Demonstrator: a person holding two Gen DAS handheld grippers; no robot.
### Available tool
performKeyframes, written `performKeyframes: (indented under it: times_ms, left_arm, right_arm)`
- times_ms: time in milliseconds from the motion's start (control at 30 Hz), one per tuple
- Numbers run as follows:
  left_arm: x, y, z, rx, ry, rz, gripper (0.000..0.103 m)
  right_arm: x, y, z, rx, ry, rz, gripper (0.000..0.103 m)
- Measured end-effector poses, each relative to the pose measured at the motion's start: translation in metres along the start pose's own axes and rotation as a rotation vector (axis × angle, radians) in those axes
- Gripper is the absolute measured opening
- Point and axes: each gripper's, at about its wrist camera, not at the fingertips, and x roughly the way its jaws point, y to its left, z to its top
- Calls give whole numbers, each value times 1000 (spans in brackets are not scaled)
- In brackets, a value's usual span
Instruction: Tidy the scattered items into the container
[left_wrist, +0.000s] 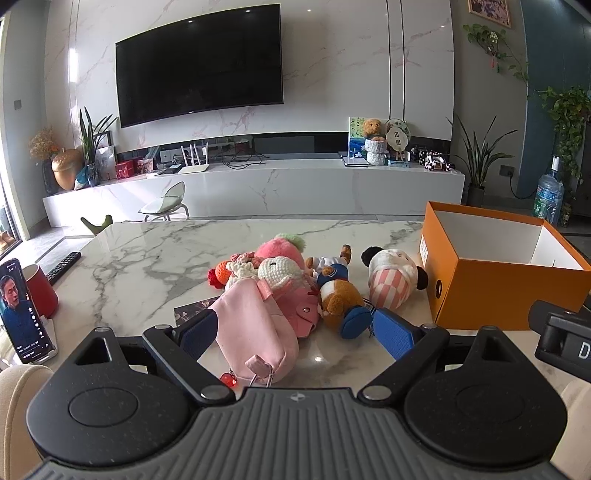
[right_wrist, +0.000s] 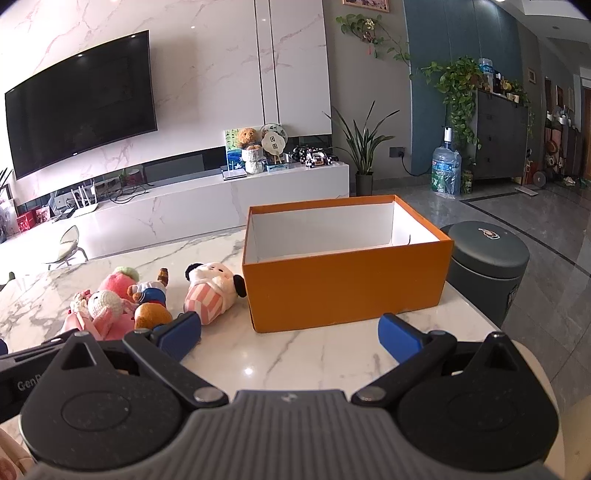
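Observation:
A pile of soft toys lies on the marble table (left_wrist: 147, 254). A pink pouch (left_wrist: 255, 332) lies between the wide-open jaws of my left gripper (left_wrist: 295, 332), and the blue pads do not press on it. Behind it are a crochet bunny (left_wrist: 275, 271), a pink plush (left_wrist: 280, 247), a brown bear in blue (left_wrist: 338, 291) and a panda-eared plush in pink checks (left_wrist: 391, 278). The open orange box (right_wrist: 347, 288) with a white inside stands to the right. My right gripper (right_wrist: 290, 336) is open over bare table in front of the box, holding nothing.
A phone on a stand (left_wrist: 22, 314) and a red cup (left_wrist: 40, 290) are at the table's left, with a remote (left_wrist: 62, 267) behind. A dark round bin (right_wrist: 487, 258) stands off the table's right corner. The other gripper's body (left_wrist: 561, 339) shows at right.

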Motion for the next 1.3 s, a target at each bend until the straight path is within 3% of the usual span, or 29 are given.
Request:
performKeyframes:
  times_ms: [500,1300]
  left_arm:
    - [-4,-4,-10,43,-31,23,103]
    - [-5,3,-13,21,2,3,103]
  right_arm:
    - [6,3,-19,-17,-1,-10,103]
    - [20,27,-79,-35,32,-12,103]
